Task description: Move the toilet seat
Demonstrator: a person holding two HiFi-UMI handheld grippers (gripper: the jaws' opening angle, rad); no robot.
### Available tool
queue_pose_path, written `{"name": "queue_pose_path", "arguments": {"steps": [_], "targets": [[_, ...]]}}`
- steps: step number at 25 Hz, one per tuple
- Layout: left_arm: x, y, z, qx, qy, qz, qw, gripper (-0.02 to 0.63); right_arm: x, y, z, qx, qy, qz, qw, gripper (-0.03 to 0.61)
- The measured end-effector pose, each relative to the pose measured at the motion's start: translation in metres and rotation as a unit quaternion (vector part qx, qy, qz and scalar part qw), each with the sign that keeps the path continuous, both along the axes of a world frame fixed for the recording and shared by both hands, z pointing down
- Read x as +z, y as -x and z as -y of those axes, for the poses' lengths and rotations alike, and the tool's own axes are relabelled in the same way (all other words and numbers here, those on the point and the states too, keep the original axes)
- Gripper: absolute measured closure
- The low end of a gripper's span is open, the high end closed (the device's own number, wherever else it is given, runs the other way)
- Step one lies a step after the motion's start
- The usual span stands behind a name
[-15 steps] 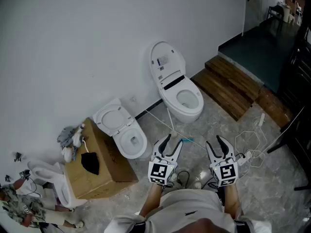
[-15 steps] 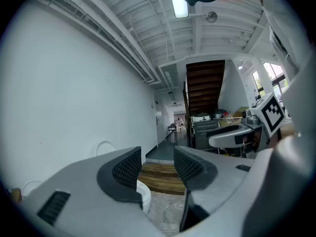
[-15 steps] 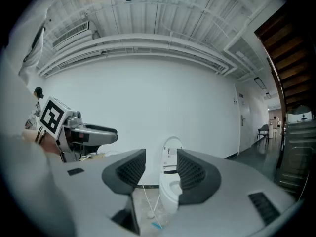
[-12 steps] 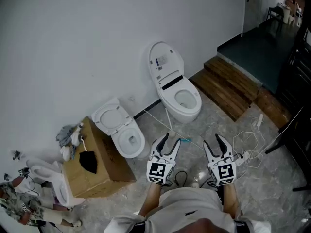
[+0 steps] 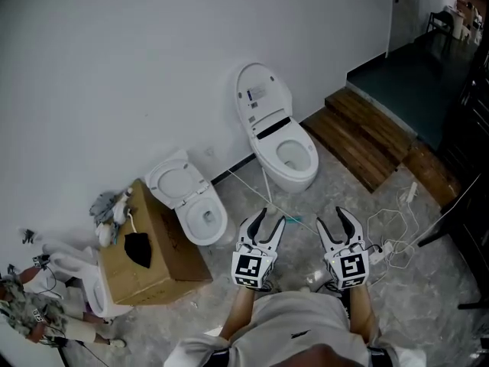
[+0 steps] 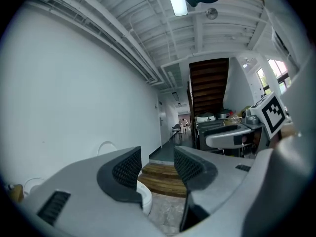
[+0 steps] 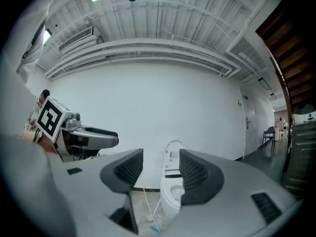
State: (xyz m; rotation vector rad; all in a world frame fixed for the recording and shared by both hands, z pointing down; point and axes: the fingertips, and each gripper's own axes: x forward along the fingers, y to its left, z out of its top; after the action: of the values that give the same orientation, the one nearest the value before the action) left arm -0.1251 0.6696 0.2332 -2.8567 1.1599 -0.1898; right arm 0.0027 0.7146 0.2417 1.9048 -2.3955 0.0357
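Note:
A large white toilet (image 5: 284, 155) stands against the wall with its lid (image 5: 263, 94) raised upright and the seat ring down over the bowl. My left gripper (image 5: 271, 220) hovers over the floor in front of it, open with nothing between its jaws. My right gripper (image 5: 333, 219) floats beside it, also open and empty. Through the right gripper (image 7: 161, 168) I see the toilet (image 7: 173, 191) straight ahead between the jaws. The left gripper (image 6: 157, 164) looks past a white bowl edge (image 6: 144, 197) toward the wooden steps.
A smaller toilet (image 5: 191, 201) with its lid up stands left of the large one, next to a cardboard box (image 5: 157, 258). Wooden steps (image 5: 359, 132) lie to the right. White cables (image 5: 390, 232) trail over the stone floor. Rags (image 5: 111, 209) and clutter sit far left.
Both grippers have hardly moved, the right one edging slightly left. The head view has shifted a little; the toilet lid and seat stay as they were.

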Motion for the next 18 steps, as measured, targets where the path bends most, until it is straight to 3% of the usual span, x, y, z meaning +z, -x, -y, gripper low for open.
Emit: {"name": "queue_pose_path", "arguments": {"steps": [8,18], "targets": [[0.002,0.011,0.033,-0.007,-0.009,0.001,0.9999,0.391,0.006,0.007,0.038,-0.005,0.007,-0.006,1.0,0.35],[0.011,0.022,0.121,-0.005,-0.003,0.006,1.0,0.394,0.017,0.016,0.123,0.002,0.03,-0.015,0.999,0.35]]}}
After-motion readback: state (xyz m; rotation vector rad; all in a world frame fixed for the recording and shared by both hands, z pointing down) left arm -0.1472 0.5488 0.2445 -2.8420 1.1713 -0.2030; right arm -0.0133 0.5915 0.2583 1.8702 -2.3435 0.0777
